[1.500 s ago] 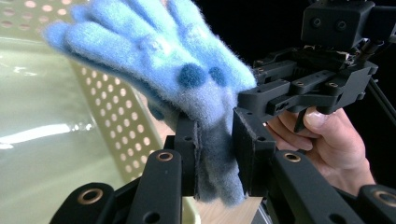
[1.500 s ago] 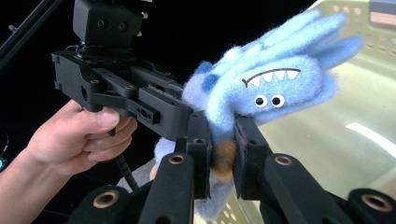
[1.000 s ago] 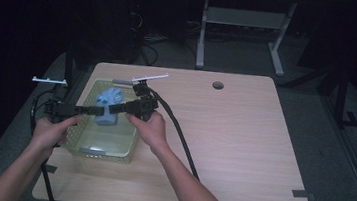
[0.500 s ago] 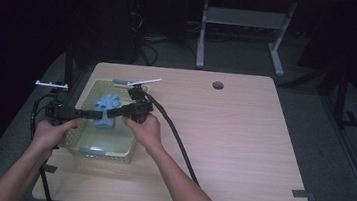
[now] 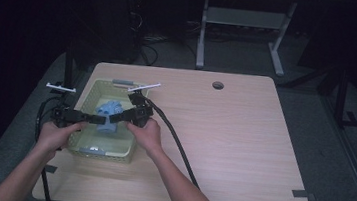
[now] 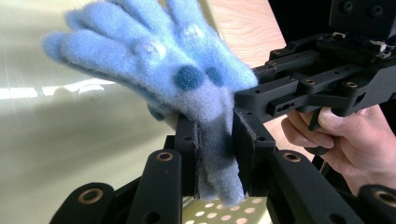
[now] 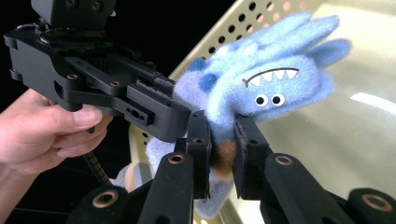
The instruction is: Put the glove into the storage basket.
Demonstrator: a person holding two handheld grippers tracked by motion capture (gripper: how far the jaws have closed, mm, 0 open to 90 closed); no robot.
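**Entry: fuzzy glove, held by both tools over basket**

Dark room, black surrounds; pale wood-grain worktop [image 5: 243, 137] w/ round cable hole [image 5: 218, 85] at far edge. Pale yellow-green perforated plastic basket [image 5: 83, 101] sits at worktop's left side.

Item: fluffy light-blue knit glove w/ monster face (googly eyes, white teeth, darker blue spots) [image 5: 108, 117]. Location: above basket interior, between the two tools, off the basket floor as far as can be judged.

Left tool [image 6: 215, 156]: jaws nearly closed, pinching glove's greyish cuff end; fingers of glove fan up and away from it.

Right tool [image 7: 223, 158]: jaws likewise narrowed, clamped on cuff/lower part, a brownish patch showing between them; face sits just above jaws.

Tools meet near-touching, from opposite sides, both on same cuff region.

Handling (judgement): very light, soft, limp; will sag and fold, no breakage risk. Pile is fuzzy, grips well, may snag on jaw pads. Best hold: cuff or doubled fabric, not single fingertip.
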